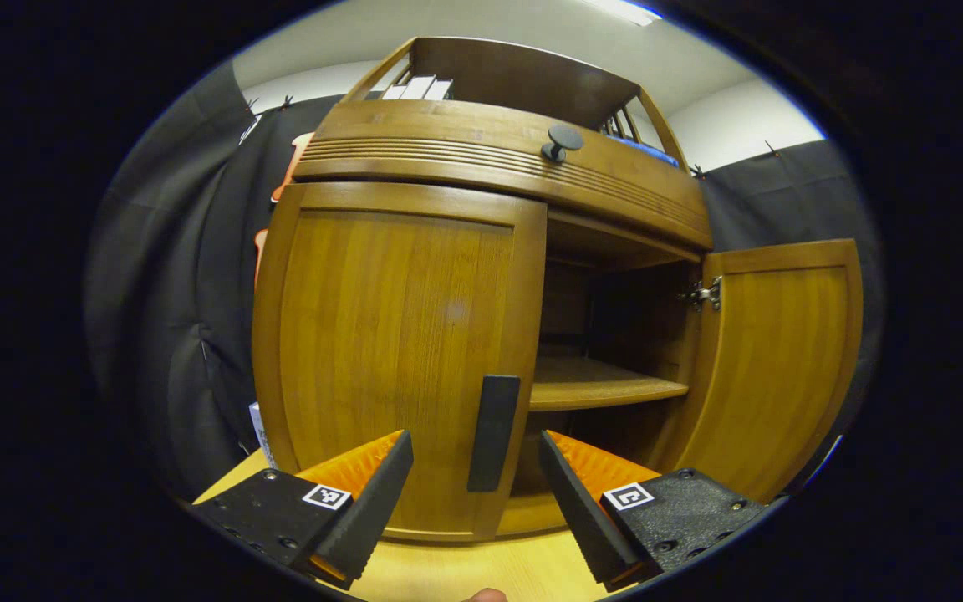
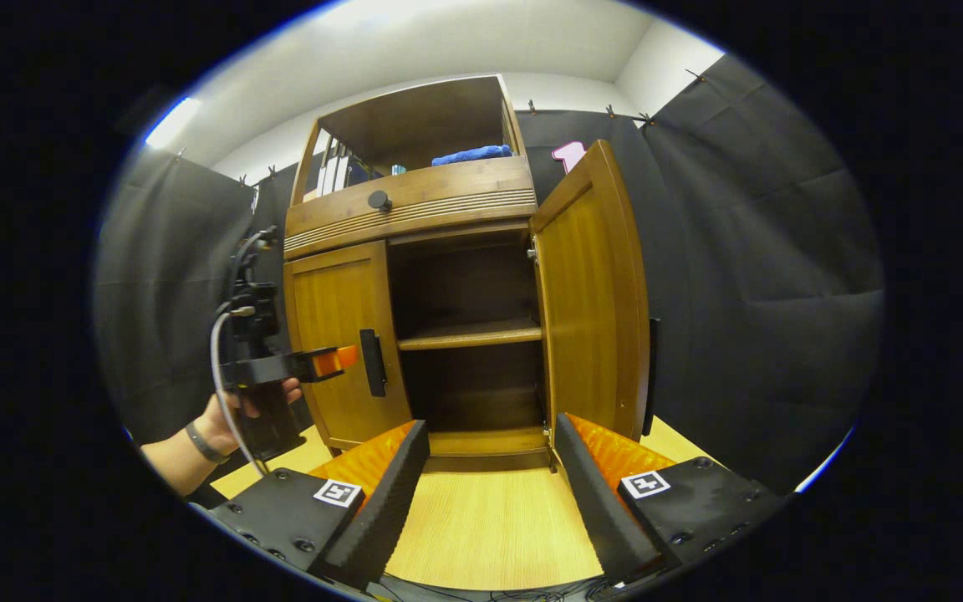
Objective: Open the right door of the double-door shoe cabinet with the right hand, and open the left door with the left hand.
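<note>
The right door (image 2: 594,293) of the shoe cabinet (image 2: 415,196) is seen swung wide open, with the dark shelves behind it laid bare. The left door (image 1: 398,351) is shut flat against the front. So one half of the job looks done, and the other half is judged to be left.

The left door's handle (image 1: 493,433) is a black bar. It is fixed near the door's inner edge, and it stands up and down, so its long side runs from top to bottom.

The left gripper (image 1: 475,477) is held right in front of that handle. Its fingers are spread wide, one on each side of the bar, and nothing is held between them. The bar is seen in the gap, a little ahead of the tips and not yet touched. In the right gripper view, the left gripper (image 2: 339,359) is seen just beside the handle, held by a hand (image 2: 260,401).

The right gripper (image 2: 490,468) is kept back over the wooden floor (image 2: 490,518), well apart from both doors. Its fingers are wide too, and nothing is held.

The left gripper is much nearer the handle. It is judged that the bar must be pinched from both sides and pulled outward.
</note>
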